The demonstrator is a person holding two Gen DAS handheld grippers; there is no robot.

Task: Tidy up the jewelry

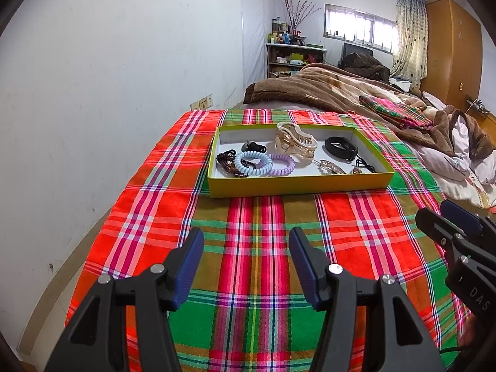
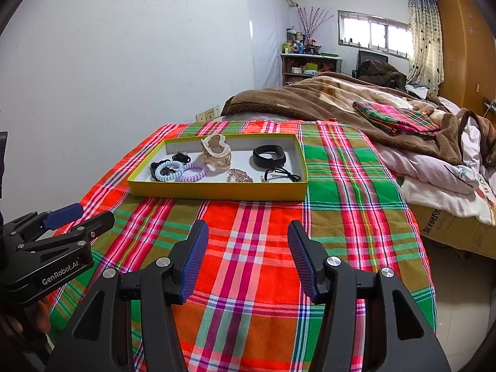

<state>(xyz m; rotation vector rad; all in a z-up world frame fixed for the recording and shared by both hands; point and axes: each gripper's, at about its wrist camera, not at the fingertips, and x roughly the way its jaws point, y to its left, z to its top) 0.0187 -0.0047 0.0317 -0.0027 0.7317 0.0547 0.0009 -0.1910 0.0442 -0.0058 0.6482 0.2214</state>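
White walls [image 1: 108, 62], barred window [image 1: 359, 28], wooden wardrobe [image 1: 452, 49], unmade bed [image 2: 356, 99].

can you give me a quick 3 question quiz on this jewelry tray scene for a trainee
1. True or false: both sets of jaws are open and hold nothing.
2. Which item in the yellow tray lies between the light blue coil hair tie and the beige claw clip? A) black band B) purple coil hair tie C) black cord
3. Fill in: the tray rests on a ____ cloth.

Key
1. True: the left gripper and right gripper both stand open over the plaid cloth, short of the tray.
2. B, the purple coil hair tie.
3. Plaid.
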